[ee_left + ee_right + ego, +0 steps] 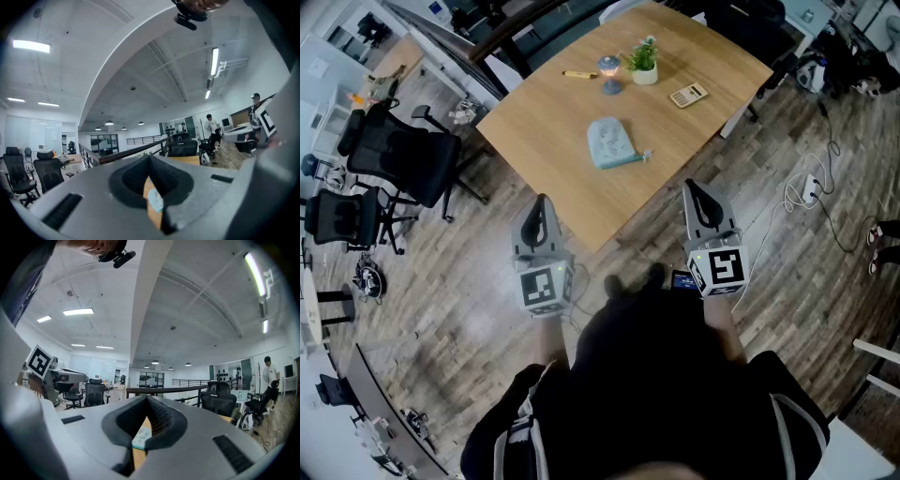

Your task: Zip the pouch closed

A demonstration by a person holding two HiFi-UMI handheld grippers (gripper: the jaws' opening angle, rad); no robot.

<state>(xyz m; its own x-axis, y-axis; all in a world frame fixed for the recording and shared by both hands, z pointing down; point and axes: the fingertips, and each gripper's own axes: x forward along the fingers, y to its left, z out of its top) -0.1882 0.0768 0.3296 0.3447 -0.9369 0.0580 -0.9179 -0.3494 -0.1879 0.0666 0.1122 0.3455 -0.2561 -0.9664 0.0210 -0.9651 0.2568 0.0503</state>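
Observation:
A light blue pouch (611,143) lies flat near the middle of the wooden table (544,122), with its zipper pull at its right end. Both grippers hang off the table's near edge, close to the person's body and well short of the pouch. My left gripper (541,208) is shut with nothing in it, and so is my right gripper (696,194). In the left gripper view the jaws of the left gripper (150,161) meet at the tips, and the pouch (154,200) shows through the slit below. The right gripper view shows the right gripper (147,401) the same way, with the pouch (140,437) far beyond.
At the table's far side stand a small potted plant (643,61), an hourglass-like ornament (609,73), a yellow pen (578,74) and a calculator (687,95). Black office chairs (403,155) stand at the left. Cables and a power strip (811,187) lie on the floor at the right.

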